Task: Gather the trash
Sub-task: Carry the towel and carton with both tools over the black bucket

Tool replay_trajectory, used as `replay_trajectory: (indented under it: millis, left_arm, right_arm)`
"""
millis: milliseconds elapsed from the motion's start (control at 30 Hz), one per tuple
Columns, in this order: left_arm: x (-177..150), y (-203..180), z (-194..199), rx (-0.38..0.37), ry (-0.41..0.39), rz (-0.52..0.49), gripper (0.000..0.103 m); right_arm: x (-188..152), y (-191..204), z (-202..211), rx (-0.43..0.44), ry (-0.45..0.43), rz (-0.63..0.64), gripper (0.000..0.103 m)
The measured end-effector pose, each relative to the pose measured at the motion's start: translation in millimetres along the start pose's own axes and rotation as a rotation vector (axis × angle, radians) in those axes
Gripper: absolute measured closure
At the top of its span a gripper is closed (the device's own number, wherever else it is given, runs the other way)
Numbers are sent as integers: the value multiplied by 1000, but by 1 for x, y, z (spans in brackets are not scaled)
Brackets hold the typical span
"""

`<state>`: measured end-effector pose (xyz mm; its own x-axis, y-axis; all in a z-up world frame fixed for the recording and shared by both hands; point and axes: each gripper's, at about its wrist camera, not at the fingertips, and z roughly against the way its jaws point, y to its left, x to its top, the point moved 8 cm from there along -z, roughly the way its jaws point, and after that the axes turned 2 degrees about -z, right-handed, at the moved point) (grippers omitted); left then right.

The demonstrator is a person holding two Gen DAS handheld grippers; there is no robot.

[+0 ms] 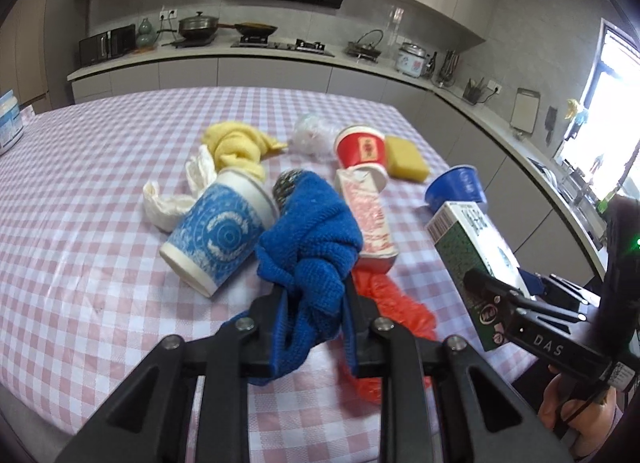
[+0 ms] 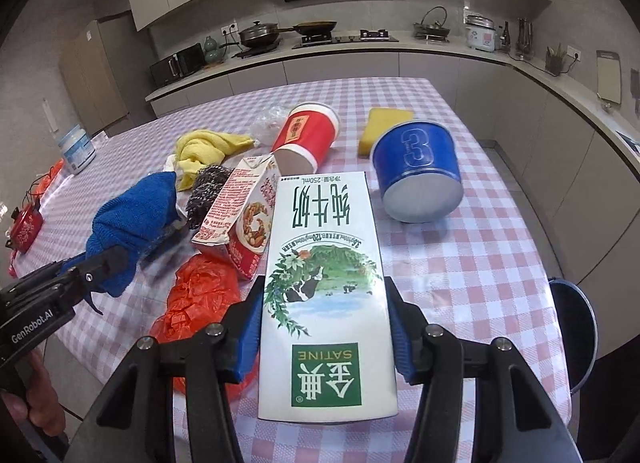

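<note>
My left gripper [image 1: 314,299] is shut on a blue knitted cloth [image 1: 316,231], held above the checked table; it also shows in the right wrist view [image 2: 136,223]. My right gripper [image 2: 325,327] is shut on a green and white milk carton [image 2: 326,275], also seen in the left wrist view [image 1: 472,259]. On the table lie a red and white carton [image 2: 240,219], a crumpled orange bag [image 2: 200,295], a red cup [image 2: 306,135], a blue tub [image 2: 418,175], a blue patterned cup [image 1: 218,231] and a steel scourer [image 2: 206,193].
A yellow cloth [image 1: 236,147], a yellow sponge [image 2: 386,125], white crumpled paper [image 1: 176,191] and clear plastic wrap [image 1: 312,133] lie further back. A white jar [image 2: 76,149] stands at the far left. A dark bin rim [image 2: 576,323] sits beside the table's right edge.
</note>
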<state>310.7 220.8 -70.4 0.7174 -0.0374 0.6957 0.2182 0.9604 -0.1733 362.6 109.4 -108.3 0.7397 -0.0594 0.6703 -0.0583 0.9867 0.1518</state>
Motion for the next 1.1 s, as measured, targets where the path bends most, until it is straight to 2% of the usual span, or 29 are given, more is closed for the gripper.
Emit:
replay_trajectory:
  millis: [233, 400, 500, 633, 800, 1100]
  left_arm:
    - [12, -21, 4, -44, -29, -34, 78]
    - [21, -55, -3, -107, -24, -86, 78]
    - [22, -84, -9, -153, -10, -110, 78]
    - [23, -132, -17, -201, 1, -158, 78]
    - [14, -209, -40, -254, 51, -202, 78]
    - [-11, -338, -93, -336, 152, -224, 78]
  right_arm:
    - [2, -22, 18, -30, -24, -44, 47]
    - [2, -46, 43, -68, -57, -85, 47]
    - [-1, -75, 59, -100, -73, -122, 47]
    - [-8, -125, 76, -139, -86, -178, 47]
    - [-24, -208, 97, -176, -87, -232, 47]
    - [-67, -372, 112, -239, -7, -294, 47]
